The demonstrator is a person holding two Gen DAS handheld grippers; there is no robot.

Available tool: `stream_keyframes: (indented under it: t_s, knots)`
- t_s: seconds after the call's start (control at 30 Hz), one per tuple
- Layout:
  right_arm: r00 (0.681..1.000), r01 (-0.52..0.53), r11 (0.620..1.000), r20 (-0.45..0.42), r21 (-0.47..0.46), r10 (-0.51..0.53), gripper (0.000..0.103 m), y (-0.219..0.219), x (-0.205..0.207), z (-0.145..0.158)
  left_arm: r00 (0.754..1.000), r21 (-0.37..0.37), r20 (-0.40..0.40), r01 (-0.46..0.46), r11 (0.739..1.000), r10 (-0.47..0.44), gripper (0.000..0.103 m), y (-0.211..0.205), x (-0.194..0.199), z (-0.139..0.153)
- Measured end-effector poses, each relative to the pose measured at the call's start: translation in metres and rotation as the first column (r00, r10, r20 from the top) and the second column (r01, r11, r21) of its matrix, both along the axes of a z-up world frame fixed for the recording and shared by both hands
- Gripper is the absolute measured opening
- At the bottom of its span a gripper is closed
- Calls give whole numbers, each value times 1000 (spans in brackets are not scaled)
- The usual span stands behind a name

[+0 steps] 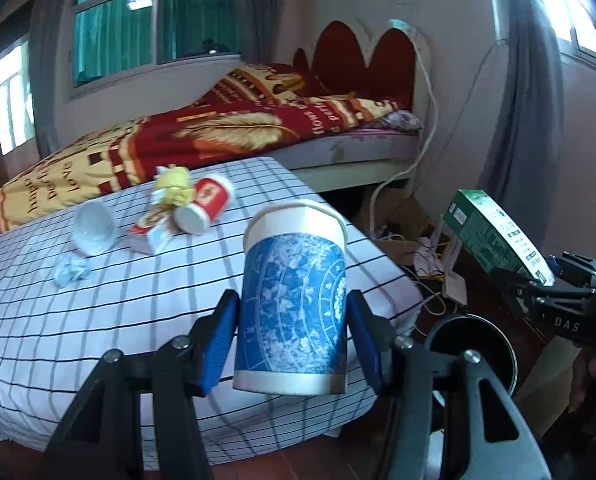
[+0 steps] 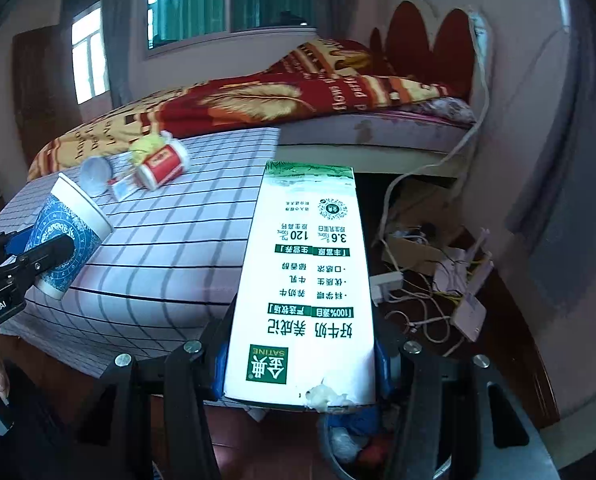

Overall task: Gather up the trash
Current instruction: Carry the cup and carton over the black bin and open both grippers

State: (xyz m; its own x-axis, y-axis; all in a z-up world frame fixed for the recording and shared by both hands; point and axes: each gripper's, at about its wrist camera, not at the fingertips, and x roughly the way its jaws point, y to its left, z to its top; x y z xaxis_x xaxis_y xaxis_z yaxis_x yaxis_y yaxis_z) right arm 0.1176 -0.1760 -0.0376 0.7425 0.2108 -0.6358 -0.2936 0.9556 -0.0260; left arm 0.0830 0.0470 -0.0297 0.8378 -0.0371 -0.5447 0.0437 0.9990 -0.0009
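Note:
My left gripper (image 1: 292, 340) is shut on a blue-and-white paper cup (image 1: 294, 304), held upright above the near edge of the checked table (image 1: 138, 320). That cup (image 2: 64, 240) shows at the left in the right wrist view too. My right gripper (image 2: 300, 364) is shut on a green-and-white milk carton (image 2: 306, 280), which hangs over a round bin (image 2: 350, 444) with trash in it. The carton (image 1: 498, 236) also appears at the right in the left wrist view, above the dark bin (image 1: 474, 348).
On the table lie a red-and-white cup (image 1: 204, 208) on its side, a yellow wrapper (image 1: 174, 190), a white cup (image 1: 94, 232), a small red-and-white pack (image 1: 150, 234) and a crumpled tissue (image 1: 72, 272). A bed (image 1: 218, 128) stands behind. Cables and cardboard (image 2: 438, 280) litter the floor at right.

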Motion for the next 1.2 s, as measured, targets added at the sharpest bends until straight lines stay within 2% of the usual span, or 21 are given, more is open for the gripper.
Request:
stream_keyframes:
  t_s: [0.27, 0.5, 0.87, 1.2]
  knots:
    - [996, 88, 996, 4, -5, -88, 56, -47, -12, -8, 994, -3, -12, 113, 994, -113, 56, -50, 10, -4]
    - [988, 153, 988, -22, -10, -154, 56, -87, -21, -20, 976, -7, -29, 214, 977, -214, 56, -91, 14, -10]
    - [971, 224, 973, -78, -47, -227, 56, -140, -38, -46, 932, -15, -96, 350, 937, -349, 56, -156, 20, -35]
    - [962, 208, 973, -159, -100, -222, 56, -162, -36, -82, 881, -64, -200, 424, 904, -428, 56, -193, 34, -79]
